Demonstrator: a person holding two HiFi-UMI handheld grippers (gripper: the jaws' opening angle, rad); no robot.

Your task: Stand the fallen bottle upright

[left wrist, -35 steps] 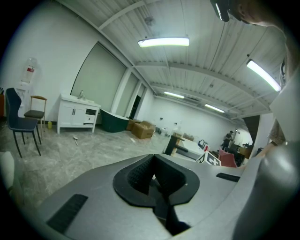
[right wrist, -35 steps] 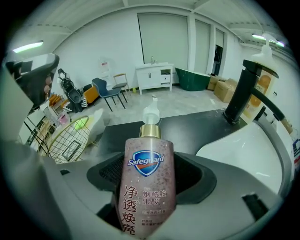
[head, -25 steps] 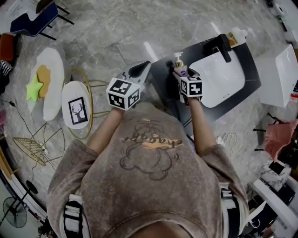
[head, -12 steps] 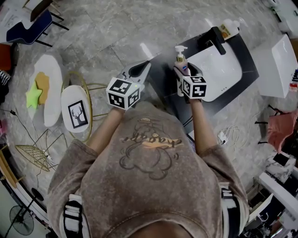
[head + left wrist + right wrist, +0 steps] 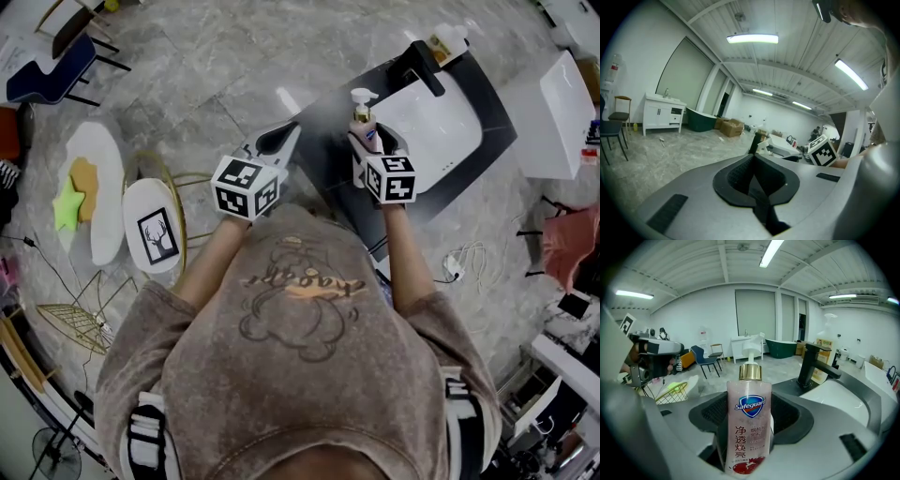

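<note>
Counter (image 5: 323,157) edge: bottle (image 5: 749,397) upright | right hand-held gripper (image 5: 748,420) closing on it | left hand-held gripper (image 5: 753,161) pressed together

Long ceiling tubes (image 5: 752,39) light the room brightly and evenly, so shadows are faint. Both gripper views bend hard toward dark, vignetted corners. In the head view a pale streak of glare lies on the floor (image 5: 234,66), and the far edges look slightly soft, perhaps from motion.
</note>
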